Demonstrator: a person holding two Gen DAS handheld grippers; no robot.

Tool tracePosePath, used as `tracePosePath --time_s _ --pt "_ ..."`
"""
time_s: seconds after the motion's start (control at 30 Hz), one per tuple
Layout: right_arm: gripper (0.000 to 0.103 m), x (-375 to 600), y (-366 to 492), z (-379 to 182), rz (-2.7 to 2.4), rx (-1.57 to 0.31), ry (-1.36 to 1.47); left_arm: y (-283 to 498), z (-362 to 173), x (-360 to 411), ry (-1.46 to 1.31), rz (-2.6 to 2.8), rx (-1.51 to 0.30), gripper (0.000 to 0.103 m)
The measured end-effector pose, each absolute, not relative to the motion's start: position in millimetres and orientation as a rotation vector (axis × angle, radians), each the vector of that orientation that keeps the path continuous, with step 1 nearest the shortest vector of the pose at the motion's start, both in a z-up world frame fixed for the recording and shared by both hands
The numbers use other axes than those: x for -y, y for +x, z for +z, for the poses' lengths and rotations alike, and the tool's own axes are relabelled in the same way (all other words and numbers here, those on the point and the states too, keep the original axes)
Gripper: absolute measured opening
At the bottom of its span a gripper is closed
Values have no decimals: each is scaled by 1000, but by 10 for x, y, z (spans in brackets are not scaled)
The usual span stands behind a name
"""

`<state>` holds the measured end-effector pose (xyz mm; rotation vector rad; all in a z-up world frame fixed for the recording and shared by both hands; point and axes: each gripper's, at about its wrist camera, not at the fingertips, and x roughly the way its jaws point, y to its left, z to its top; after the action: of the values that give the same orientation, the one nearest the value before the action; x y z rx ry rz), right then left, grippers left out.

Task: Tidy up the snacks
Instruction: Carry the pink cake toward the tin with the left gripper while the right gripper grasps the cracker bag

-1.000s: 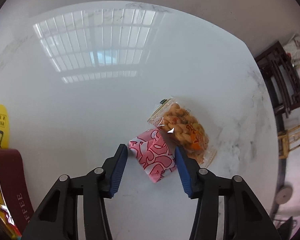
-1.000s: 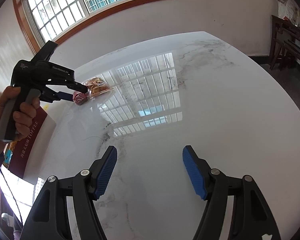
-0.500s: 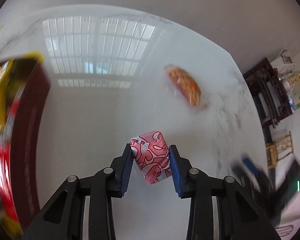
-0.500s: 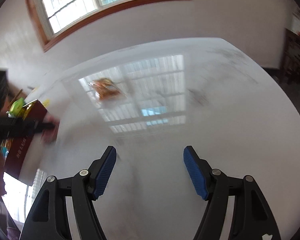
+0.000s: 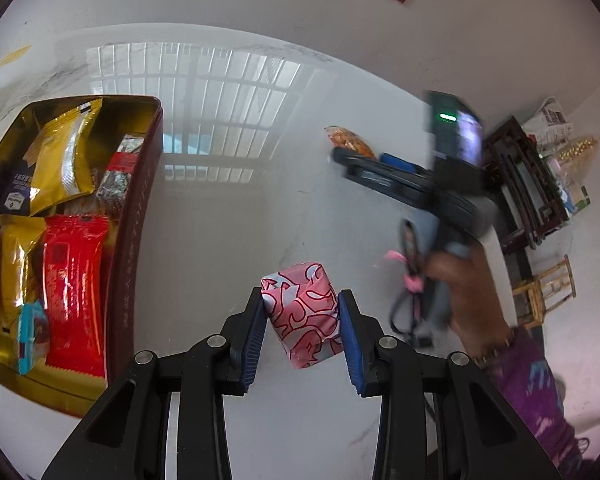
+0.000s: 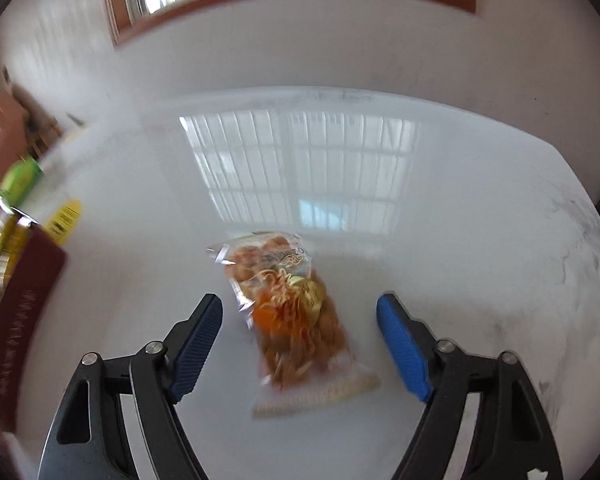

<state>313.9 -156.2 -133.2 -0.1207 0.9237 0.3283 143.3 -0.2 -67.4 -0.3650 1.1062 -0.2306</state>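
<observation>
Two-handed snack sorting, mid-transfer. The left gripper (image 5: 302, 322) pinches a pink wrapped snack (image 5: 302, 314) between its blue pads, holding it above the white table (image 5: 220, 240), to the right of the dark red tin (image 5: 140, 208). The tin stands open and already holds several packets, among them a red packet (image 5: 74, 292) and a gold packet (image 5: 62, 160). The right gripper (image 6: 300, 344) hangs with its jaws spread wide on either side of a clear bag of orange crackers (image 6: 292, 312), which lies flat on the table; neither pad touches the bag. Step in hand, as judged: carrying the pink snack to the tin while the other tool lines up on the bag. Next, the left tool needs to travel over the tin's rim before letting go; the right needs to drop lower and close across the bag's narrow width.
</observation>
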Motion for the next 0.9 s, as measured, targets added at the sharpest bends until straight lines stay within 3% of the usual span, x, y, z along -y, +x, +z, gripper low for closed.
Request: tracePosePath --time_s 0.13,0.53,0.9 --pt "35 1582 3008 -1297 306 -906 -155 1330 -565 -39 -341 -241 -1080 36" --pt "35 3707 1677 -1186 -238 -870 231 1003 -221 -714 -375 -135 -986 37" --pt "36 3855 1539 -1216 -322 -897 165 758 -363 -1674 -326 46 -965 37"
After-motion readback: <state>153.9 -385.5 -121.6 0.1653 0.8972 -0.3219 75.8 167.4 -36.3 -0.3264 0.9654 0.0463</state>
